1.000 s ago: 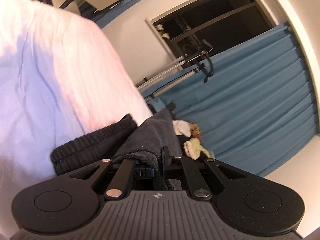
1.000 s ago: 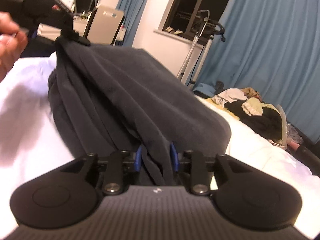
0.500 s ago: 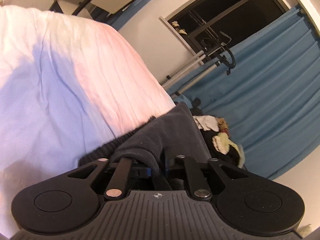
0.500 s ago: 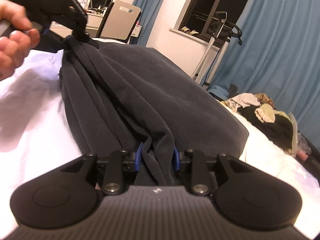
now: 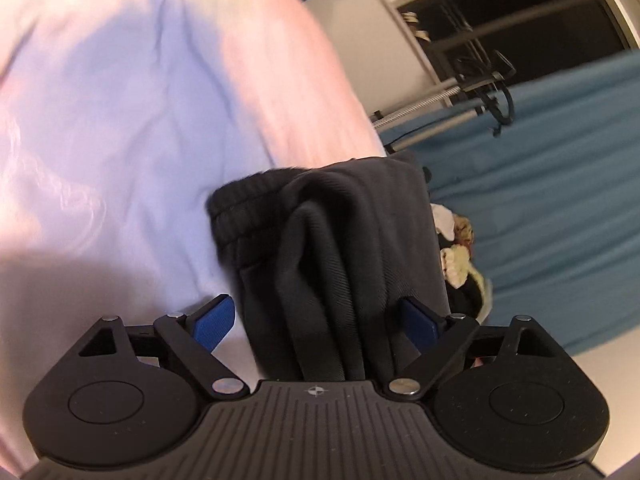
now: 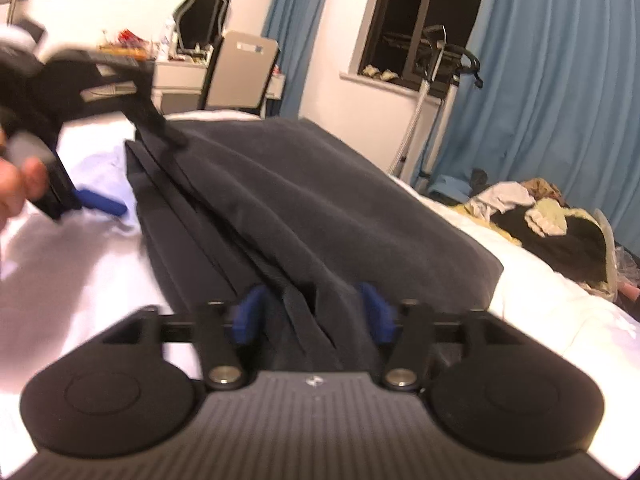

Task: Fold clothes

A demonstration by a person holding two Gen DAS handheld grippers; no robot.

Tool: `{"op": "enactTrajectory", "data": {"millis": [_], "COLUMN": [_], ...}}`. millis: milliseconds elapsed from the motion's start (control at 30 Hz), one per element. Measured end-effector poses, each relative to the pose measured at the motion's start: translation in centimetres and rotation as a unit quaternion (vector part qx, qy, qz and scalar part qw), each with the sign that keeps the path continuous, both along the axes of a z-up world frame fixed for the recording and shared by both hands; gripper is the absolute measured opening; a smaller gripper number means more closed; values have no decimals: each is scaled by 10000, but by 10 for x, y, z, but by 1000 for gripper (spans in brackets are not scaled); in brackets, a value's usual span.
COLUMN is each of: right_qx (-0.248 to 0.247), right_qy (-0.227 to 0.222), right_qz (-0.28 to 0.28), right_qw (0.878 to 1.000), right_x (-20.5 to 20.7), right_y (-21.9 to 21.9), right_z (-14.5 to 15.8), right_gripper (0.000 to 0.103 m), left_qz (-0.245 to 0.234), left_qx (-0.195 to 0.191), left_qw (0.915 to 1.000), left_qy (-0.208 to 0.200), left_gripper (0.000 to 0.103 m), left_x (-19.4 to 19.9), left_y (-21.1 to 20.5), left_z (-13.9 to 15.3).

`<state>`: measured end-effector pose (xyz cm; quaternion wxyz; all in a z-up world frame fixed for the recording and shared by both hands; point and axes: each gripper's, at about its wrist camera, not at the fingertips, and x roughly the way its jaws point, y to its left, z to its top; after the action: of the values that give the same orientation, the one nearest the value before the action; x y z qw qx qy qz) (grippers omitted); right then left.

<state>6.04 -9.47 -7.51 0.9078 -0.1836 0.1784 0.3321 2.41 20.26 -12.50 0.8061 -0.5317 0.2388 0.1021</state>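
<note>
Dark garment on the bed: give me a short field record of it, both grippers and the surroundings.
garment: dark grey garment, folded lengthwise, lying on the white bed sheet
waistband: ribbed end at the left gripper
left gripper: open, blue pads either side of the cloth
right gripper: open, pads astride the other end
grip: neither is clamped on the fabric
background: clothes pile at the bed's far edge, blue curtain, dark window, chair
</note>
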Motion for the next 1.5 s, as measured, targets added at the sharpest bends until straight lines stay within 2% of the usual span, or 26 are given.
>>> {"op": "enactTrajectory", "data": {"millis": [33, 167, 267, 300, 367, 433, 500, 633, 733, 800, 833, 867, 933, 1033, 1167, 1267, 1333, 1433, 1500], "right_qx": [-5, -30, -76, -139, -389, -555, -685, -936, -1453, -1681, -1689, -1660, -1499, -1144, -519, -189, -147, -337, -446], "right_qy": [-22, -72, -248, -439, -1063, -1429, -1648, -1764, -2157, -2212, -2166, -2087, -1889, -1684, -1456, -1235, -1213, -1264, -1251], "right_qz": [31, 180, 203, 252, 434, 675, 913, 1186, 1200, 1167, 1114, 1046, 938, 859, 532, 354, 419, 532, 595], "right_qw": [10000, 9998, 9995, 9986, 9926, 9859, 9797, 9726, 9581, 9535, 9551, 9581, 9660, 9753, 9865, 9915, 9916, 9900, 9893], "right_x": [0, -4, -7, -12, -25, -34, -38, -27, -20, -9, -3, 3, 12, 21, 34, 45, 44, 40, 38], "right_y": [1, 6, 9, 11, 20, 31, 43, 72, 96, 108, 111, 113, 111, 102, 89, 84, 84, 90, 94], "right_z": [1, -1, -2, -2, -3, -5, -7, -15, -28, -36, -38, -39, -35, -22, 0, 11, 11, 2, -4], "right_gripper": [81, 84, 86, 88, 98, 103, 103, 103, 102, 98, 87, 63, 41, 36, 33, 33, 33, 33, 33], "left_qz": [7, -1, -78, -124, -199, -280, -384, -598, -730, -772, -794, -811, -845, -1020, -1109, -1130, -1186, -1145, -1093], "left_qx": [-38, -110, -22, -18, -45, -150, -193, -236, -156, -81, -41, -52, -77, -252, -22, -82, -50, 84, 41], "left_qw": [10000, 9999, 9998, 9997, 9992, 9980, 9964, 9927, 9911, 9910, 9910, 9909, 9908, 9885, 9888, 9863, 9831, 9836, 9813], "left_qy": [8, -92, -169, -213, -329, -547, -729, -1019, -1103, -1090, -1079, -1070, -1051, -1091, -999, -1200, -1395, -1394, -1581], "left_gripper": [91, 91, 91, 91, 91, 91, 91, 91, 91, 91, 92, 93, 95, 100, 102, 102, 102, 103, 102], "left_x": [4, 19, 24, 25, 28, 26, 27, 30, 34, 38, 40, 43, 47, 50, 54, 62, 73, 84, 86], "left_y": [2, 7, 4, 4, 2, 3, 2, -1, -3, -5, -5, -6, -6, -8, -13, -16, -18, -19, -14], "left_z": [-3, -11, -10, -8, -5, -3, 0, 4, 7, 8, 9, 8, 6, 4, 7, 4, 4, 3, 1]}}
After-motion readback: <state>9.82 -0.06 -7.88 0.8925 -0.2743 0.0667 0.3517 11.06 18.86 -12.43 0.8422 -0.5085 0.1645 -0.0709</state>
